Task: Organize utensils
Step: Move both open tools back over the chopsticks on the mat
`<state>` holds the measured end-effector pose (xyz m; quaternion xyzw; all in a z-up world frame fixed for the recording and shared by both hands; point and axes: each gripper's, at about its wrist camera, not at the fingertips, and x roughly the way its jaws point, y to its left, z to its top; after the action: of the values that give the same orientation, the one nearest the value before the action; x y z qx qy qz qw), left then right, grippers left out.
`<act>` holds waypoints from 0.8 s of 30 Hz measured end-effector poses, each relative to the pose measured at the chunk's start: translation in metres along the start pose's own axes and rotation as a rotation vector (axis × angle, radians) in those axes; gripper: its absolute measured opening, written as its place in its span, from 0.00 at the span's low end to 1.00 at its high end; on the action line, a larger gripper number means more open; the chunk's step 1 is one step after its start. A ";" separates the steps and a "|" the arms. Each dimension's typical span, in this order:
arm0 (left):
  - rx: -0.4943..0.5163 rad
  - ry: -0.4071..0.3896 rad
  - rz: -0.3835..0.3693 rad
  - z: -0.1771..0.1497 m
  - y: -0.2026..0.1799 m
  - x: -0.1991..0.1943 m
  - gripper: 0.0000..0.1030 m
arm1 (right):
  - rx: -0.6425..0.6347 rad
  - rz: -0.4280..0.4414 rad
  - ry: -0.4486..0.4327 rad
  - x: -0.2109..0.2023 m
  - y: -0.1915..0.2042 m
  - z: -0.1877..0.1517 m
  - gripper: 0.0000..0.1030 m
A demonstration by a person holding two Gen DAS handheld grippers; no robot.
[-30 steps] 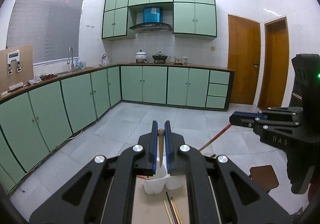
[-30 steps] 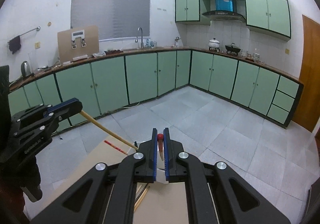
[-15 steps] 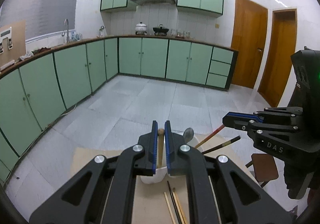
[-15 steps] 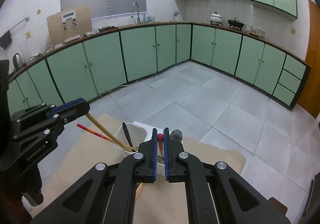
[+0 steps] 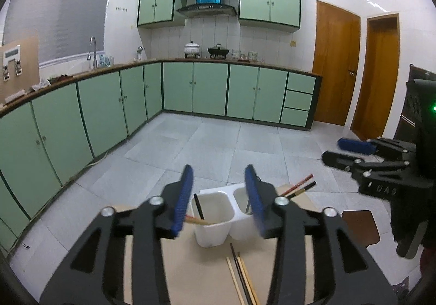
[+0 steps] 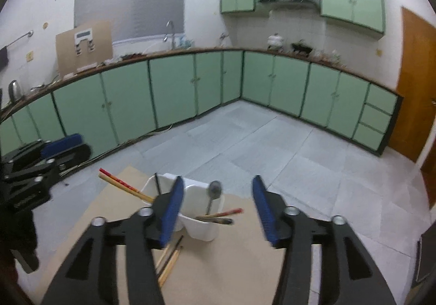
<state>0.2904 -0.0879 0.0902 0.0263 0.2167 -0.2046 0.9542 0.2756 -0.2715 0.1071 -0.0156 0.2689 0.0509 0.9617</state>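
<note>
Now, tan board (image 5: 196, 272) carries white two-compartment utensil holder (image 5: 215, 226) near its far edge. Left gripper (image 5: 219, 196) and right gripper (image 6: 215, 209) hang just above holder, jaws of both just opened, nothing between them. Chopsticks (image 6: 122, 186) lean out of holder's left compartment; spoon (image 6: 214, 191) and more sticks stand in right one. Loose chopsticks (image 5: 242, 275) lie on board just before holder.

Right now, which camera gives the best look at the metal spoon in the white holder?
The right wrist view: the spoon stands clear, bowl up, in the white holder. In the left wrist view only a sliver of its handle shows beside that gripper's own finger.
</note>
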 end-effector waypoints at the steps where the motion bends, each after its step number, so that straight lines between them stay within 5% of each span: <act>1: -0.002 -0.004 0.006 -0.002 -0.002 -0.006 0.45 | 0.002 -0.012 -0.012 -0.006 -0.001 -0.003 0.66; 3: -0.002 -0.013 0.018 -0.015 -0.002 -0.023 0.57 | 0.016 -0.043 -0.044 -0.022 -0.005 -0.015 0.77; 7: -0.024 0.003 0.014 -0.040 -0.003 -0.043 0.65 | 0.020 -0.091 -0.065 -0.041 -0.005 -0.043 0.93; 24: -0.196 0.337 0.049 -0.207 0.021 -0.035 0.74 | 0.165 -0.058 0.174 -0.028 0.041 -0.205 0.94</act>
<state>0.1866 -0.0266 -0.0826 -0.0277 0.3917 -0.1521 0.9070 0.1422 -0.2454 -0.0535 0.0515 0.3542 -0.0008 0.9338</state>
